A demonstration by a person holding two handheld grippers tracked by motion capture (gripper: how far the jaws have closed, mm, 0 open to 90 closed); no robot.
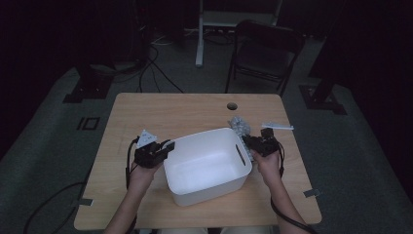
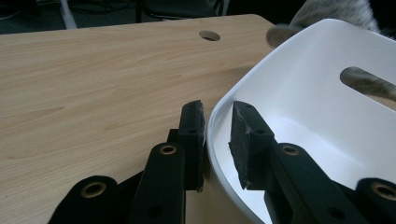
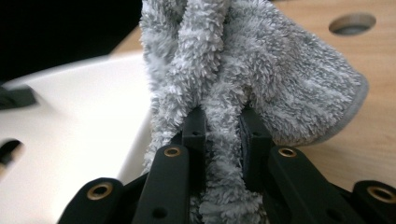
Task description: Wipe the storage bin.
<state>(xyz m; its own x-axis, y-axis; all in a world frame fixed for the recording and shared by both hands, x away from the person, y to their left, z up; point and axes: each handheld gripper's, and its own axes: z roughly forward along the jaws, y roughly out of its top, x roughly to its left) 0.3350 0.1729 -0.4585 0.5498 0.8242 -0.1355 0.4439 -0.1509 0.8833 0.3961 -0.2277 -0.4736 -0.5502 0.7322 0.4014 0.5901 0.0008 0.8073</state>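
Closest to the person, two forearms are coming up from the bottom edge in the high view, and each hand is holding a black gripper. A white tub (image 1: 207,165) is sitting on the wooden tabletop (image 1: 195,109) between the two hands, near the front edge. The tub is looking empty inside.

The left gripper (image 1: 165,146) is sitting at the left rim of the tub. In the left gripper view, the left gripper (image 2: 217,140) is standing over the thin white rim, with one jaw outside the tub (image 2: 317,107) and one jaw inside. There is a gap on both sides of the rim, so the jaws are apart and are not pinching it.

The right gripper (image 1: 248,141) is sitting at the right side of the tub, by the slot handle. In the right gripper view, the right gripper (image 3: 223,135) is squeezing a fold of a fluffy grey towel (image 3: 261,70). The towel is bunching up between the jaws, right beside the tub's outer wall. It is outside the tub, over the tabletop.

A bit farther back, the grey towel (image 1: 239,126) is sticking up past the right gripper. A small white strip (image 1: 277,126) is lying near the right edge. A round hole (image 1: 232,106) is in the tabletop near the back. Beyond that, a dark folding chair (image 1: 265,51) is standing on the floor.
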